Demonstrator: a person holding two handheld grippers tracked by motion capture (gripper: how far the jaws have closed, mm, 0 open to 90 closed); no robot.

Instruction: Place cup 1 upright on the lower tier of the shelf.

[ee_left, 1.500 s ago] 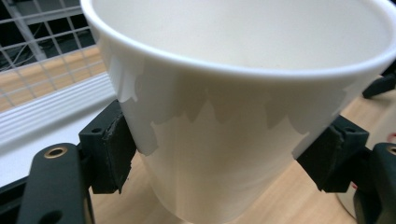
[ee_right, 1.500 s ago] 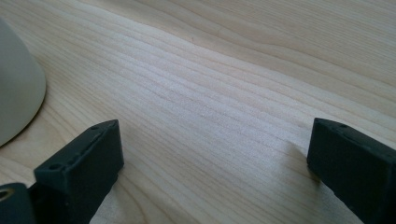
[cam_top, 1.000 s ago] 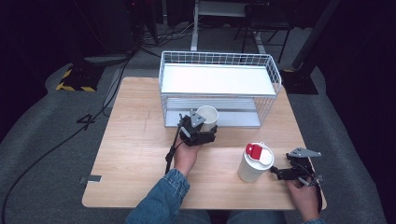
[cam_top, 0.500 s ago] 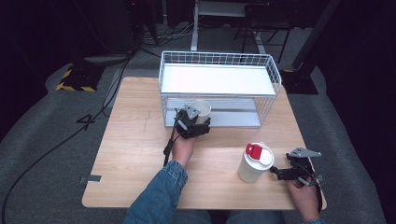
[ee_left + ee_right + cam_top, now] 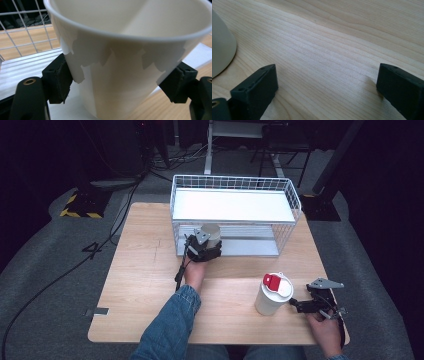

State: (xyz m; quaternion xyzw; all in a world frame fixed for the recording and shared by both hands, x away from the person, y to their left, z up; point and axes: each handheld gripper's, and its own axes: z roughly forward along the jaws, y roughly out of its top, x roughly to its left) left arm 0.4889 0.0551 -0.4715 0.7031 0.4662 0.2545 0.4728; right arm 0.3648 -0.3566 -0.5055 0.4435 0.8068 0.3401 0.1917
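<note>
My left gripper (image 5: 209, 244) is shut on a white paper cup (image 5: 210, 233), its pads pressing both sides of the cup (image 5: 125, 72) just below the rim. It holds the cup at the front opening of the white wire rack (image 5: 295, 205), above the lower shelf (image 5: 250, 246). A second white cup with a red-and-white lid (image 5: 273, 292) stands on the wooden table (image 5: 140, 285) near the front right. My right gripper (image 5: 294, 305) rests low on the table just right of that cup, open, with bare wood between its fingers (image 5: 255, 87). The lidded cup's side (image 5: 220, 52) shows at the left edge.
The wire rack has a white top shelf (image 5: 232, 205) and stands at the table's far middle. The rack's wire mesh (image 5: 25, 32) lies behind the held cup. Cables (image 5: 115, 220) trail over the grey floor at the left, next to a yellow-and-black striped block (image 5: 80, 205).
My left gripper has carried the cup away from me and a little lower, into the rack's front opening. The right gripper and the lidded cup have stayed put.
</note>
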